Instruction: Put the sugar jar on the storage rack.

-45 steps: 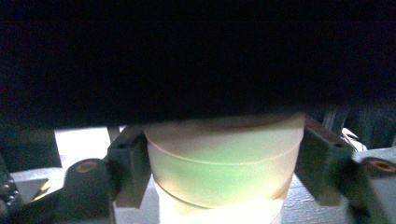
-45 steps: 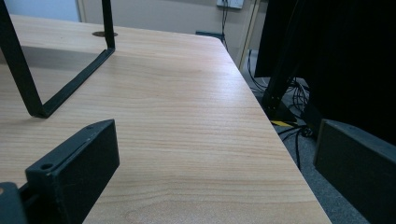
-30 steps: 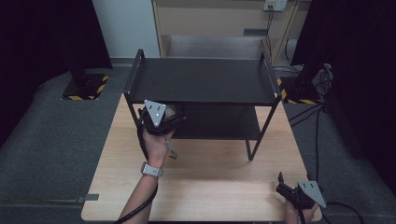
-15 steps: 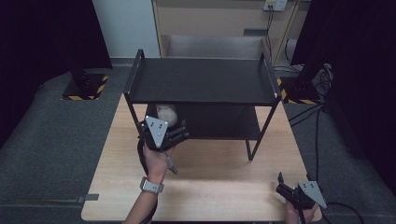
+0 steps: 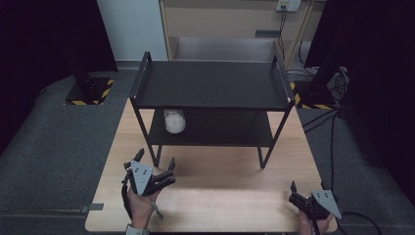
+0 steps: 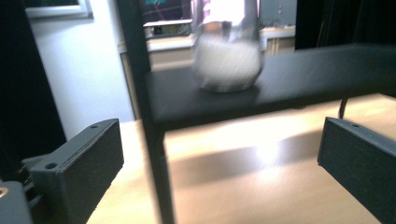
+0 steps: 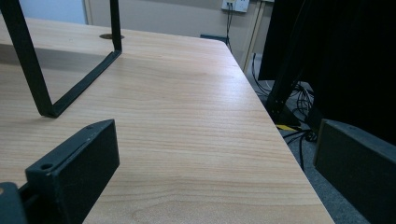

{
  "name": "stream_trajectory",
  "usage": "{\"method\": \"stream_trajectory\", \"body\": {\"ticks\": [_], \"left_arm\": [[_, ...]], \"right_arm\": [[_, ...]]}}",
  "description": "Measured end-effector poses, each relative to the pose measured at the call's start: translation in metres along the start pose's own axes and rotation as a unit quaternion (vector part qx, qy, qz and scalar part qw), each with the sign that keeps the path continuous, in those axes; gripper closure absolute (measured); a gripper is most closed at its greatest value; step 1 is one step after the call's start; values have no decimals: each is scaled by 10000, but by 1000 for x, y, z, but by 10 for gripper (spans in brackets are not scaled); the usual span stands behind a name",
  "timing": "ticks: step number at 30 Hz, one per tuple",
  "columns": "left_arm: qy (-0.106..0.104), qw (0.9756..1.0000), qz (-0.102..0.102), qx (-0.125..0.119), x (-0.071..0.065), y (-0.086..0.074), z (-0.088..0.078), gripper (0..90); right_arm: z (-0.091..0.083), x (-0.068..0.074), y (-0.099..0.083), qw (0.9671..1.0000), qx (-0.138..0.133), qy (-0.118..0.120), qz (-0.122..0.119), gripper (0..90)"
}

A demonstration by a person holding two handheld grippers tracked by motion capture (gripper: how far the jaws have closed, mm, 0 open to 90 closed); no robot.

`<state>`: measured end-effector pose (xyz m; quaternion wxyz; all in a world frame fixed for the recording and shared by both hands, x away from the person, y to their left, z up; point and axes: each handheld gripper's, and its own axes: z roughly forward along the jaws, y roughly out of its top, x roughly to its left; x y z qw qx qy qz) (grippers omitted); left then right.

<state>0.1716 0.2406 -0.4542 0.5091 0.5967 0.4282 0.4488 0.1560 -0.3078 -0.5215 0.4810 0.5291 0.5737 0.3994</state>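
With both the left claw (image 5: pixel 155 165) and right claw (image 5: pixel 294 190) held open and empty, the jar (image 5: pixel 174 121) could be toppled off the shelf (image 5: pixel 220 128) if nudged.

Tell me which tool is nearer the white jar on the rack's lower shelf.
Left. The left tool sits just in front of the jar, open; the right tool is far across the table, near its right corner.

Jar (image 5: pixel 174 121) on rack's (image 5: pixel 210 84) lower shelf, left end; rack on table (image 5: pixel 220 196).
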Motion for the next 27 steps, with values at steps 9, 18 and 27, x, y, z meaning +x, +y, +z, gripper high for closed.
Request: {"method": "stream_trajectory", "body": {"ticks": [9, 18, 27], "left_arm": [[329, 9988, -177, 331, 43, -47, -25, 0], [627, 9945, -532, 647, 63, -69, -20, 0], [615, 9933, -513, 836, 61, -67, -17, 0]], "right_arm": [[0, 1, 1, 10000, 30, -10, -14, 7], [1, 2, 3, 9999, 102, -25, -28, 7], [2, 3, 4, 9999, 135, -31, -60, 7]]}}
